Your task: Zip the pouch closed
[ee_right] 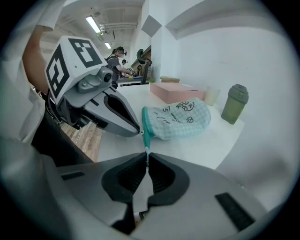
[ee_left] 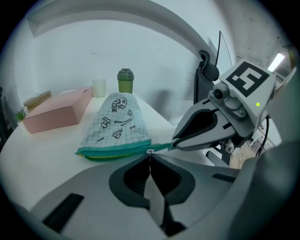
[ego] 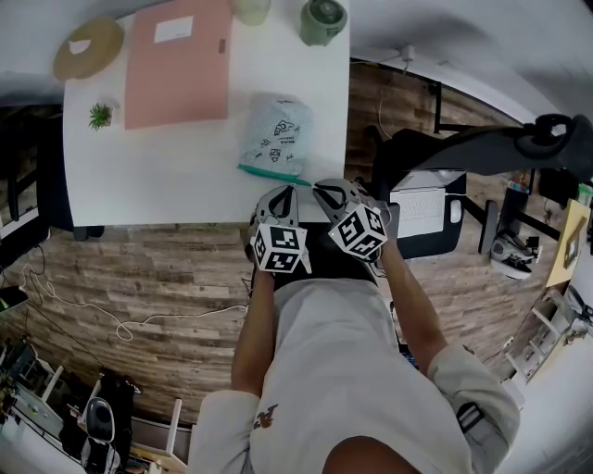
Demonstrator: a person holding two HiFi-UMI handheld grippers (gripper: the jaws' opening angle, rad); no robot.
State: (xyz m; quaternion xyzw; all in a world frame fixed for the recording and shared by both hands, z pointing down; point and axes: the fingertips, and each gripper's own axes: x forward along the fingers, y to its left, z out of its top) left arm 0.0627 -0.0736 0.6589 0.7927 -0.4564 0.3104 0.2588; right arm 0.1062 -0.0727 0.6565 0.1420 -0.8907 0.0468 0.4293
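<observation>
1. Left tongs (ee_left: 150, 155): jaws fully together, pinching the small silver zip pull (ee_left: 150, 151) at their tips.
2. Right tongs (ee_right: 146, 154): jaws fully together, pinching the teal zip tape end (ee_right: 146, 143) just beyond the pull. The two tips stand just beside each other.
3. Task item: the pale green checked fabric pouch with printed figures (ego: 276, 134) lies flat at the near edge of the white table (ego: 157, 180), toward the near right corner. Its teal zip (ee_left: 115, 151) runs along that edge.
4. Step in hand: grip established, closing stroke not yet made. The zip lips left of the pull appear parted and show a yellow-green lining, so the pouch reads as mostly open.
5. Next move, as judged: hold the right tongs fixed as an anchor and draw the left tongs along the zip toward its far end. Keep the pull in line with the teeth. If the anchor slips, the fabric is likely to bunch and the slider to jam.
6. Further back, middle of the table: one flat pink cardboard box (ego: 176, 65).
7. Left edge: one small green plant (ego: 100, 116).
8. Far left corner: one round tan disc (ego: 88, 48).
9. Far edge: one pale cup (ego: 250, 9) and one green lidded bottle (ego: 322, 20).
10. Count: two tongs, one pouch, and one each of the other five items.
</observation>
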